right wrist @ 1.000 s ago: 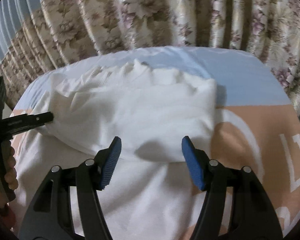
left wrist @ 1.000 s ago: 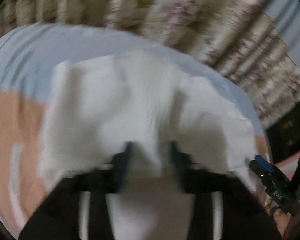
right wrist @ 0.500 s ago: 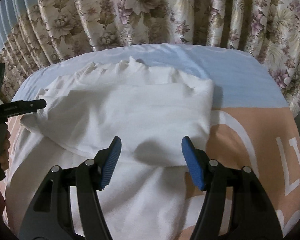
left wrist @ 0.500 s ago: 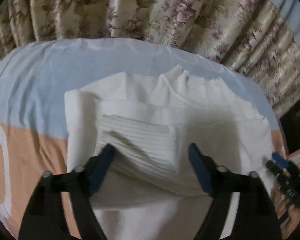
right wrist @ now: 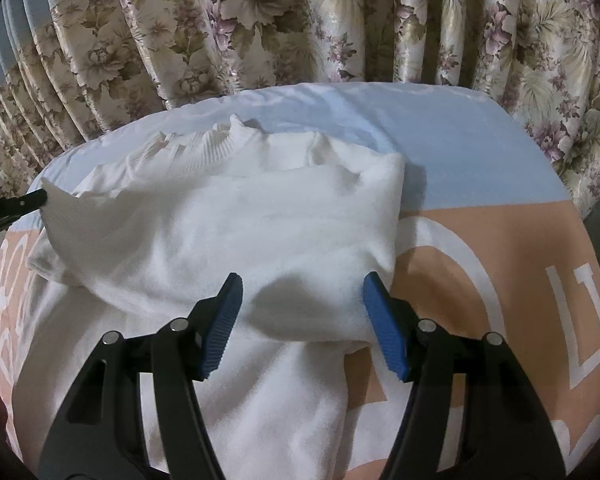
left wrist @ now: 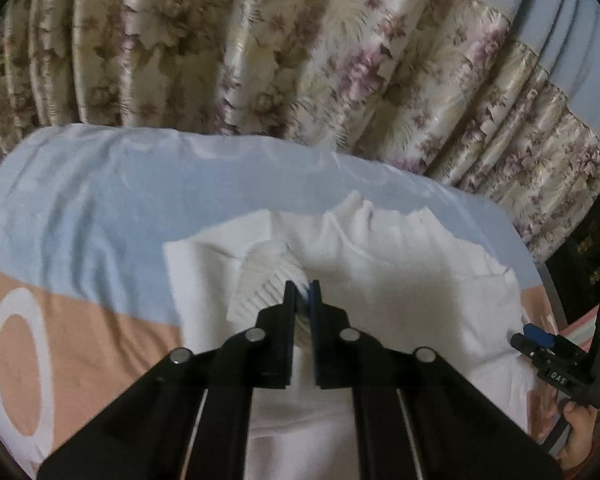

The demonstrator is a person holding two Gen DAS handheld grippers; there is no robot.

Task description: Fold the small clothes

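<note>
A white knit sweater (right wrist: pixel 236 232) lies on the bed, its sleeves folded across the body and its ribbed collar (right wrist: pixel 204 152) toward the curtain. In the left wrist view the sweater (left wrist: pixel 400 280) fills the middle. My left gripper (left wrist: pixel 302 292) is shut on the ribbed cuff (left wrist: pixel 268 276) of the left sleeve; its tip also shows in the right wrist view (right wrist: pixel 32 202) holding that cuff. My right gripper (right wrist: pixel 302 320) is open and empty just above the folded right sleeve; it also shows at the right edge of the left wrist view (left wrist: pixel 540 340).
The bed cover (right wrist: pixel 480 248) is light blue toward the back and peach with white lettering in front. A floral curtain (right wrist: pixel 300 20) hangs close behind the bed. A dark gap (left wrist: pixel 588 256) lies beyond the bed's right side.
My left gripper was shut on cloth, opened over the ribbed cuff, and has now shut on it again. My right gripper stayed open and nearly still.
</note>
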